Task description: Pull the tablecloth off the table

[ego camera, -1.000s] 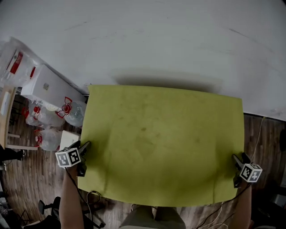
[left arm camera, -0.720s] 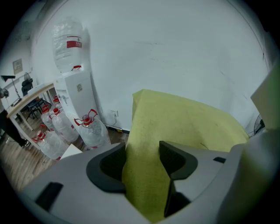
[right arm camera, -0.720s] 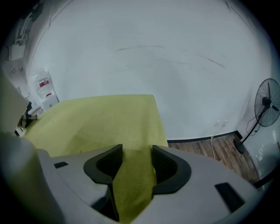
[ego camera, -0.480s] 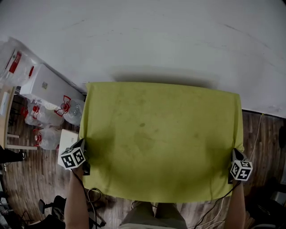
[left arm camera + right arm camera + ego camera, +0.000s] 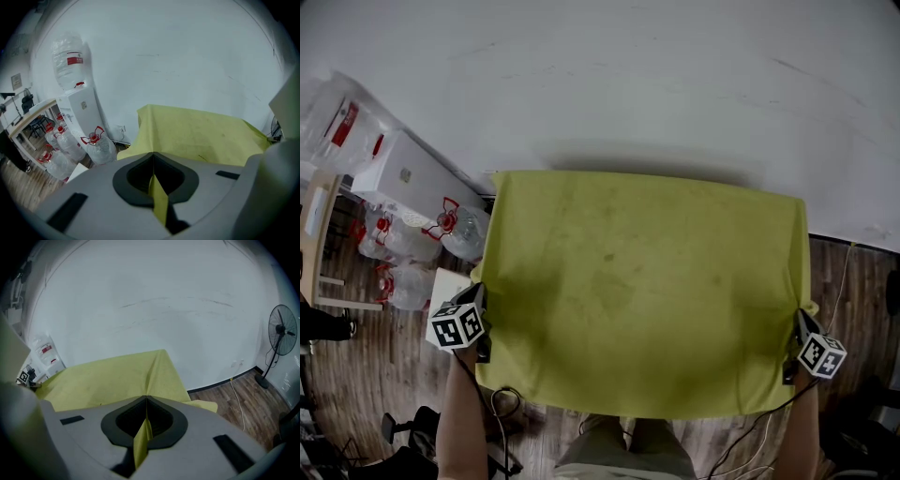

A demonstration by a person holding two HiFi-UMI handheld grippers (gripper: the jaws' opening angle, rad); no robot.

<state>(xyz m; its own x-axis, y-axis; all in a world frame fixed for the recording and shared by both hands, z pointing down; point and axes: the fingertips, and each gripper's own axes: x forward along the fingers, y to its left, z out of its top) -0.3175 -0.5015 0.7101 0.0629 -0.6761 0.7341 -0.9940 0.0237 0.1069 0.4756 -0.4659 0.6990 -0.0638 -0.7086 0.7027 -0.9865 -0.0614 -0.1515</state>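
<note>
A yellow-green tablecloth [image 5: 642, 291] covers the whole table against the white wall. My left gripper [image 5: 480, 319] is shut on the cloth's near left edge, and a strip of cloth [image 5: 158, 201] shows pinched between its jaws. On the near right edge my right gripper [image 5: 795, 339] is likewise shut, with a fold of cloth [image 5: 140, 439] caught between its jaws. Both edges are lifted a little off the table. The tablecloth [image 5: 201, 133] spreads ahead in the left gripper view, and the tablecloth [image 5: 108, 378] does the same in the right gripper view.
A white water dispenser [image 5: 408, 178] with several water bottles [image 5: 455, 230] beside it stands left of the table. A desk edge [image 5: 317, 234] shows at far left. A standing fan [image 5: 280, 341] and a wall cable [image 5: 236, 397] are on the right over wooden floor.
Both grippers went from open at the cloth's side edges to shut on the cloth, then rose slightly. The cloth's near side edges now lift and pucker toward the jaws.
</note>
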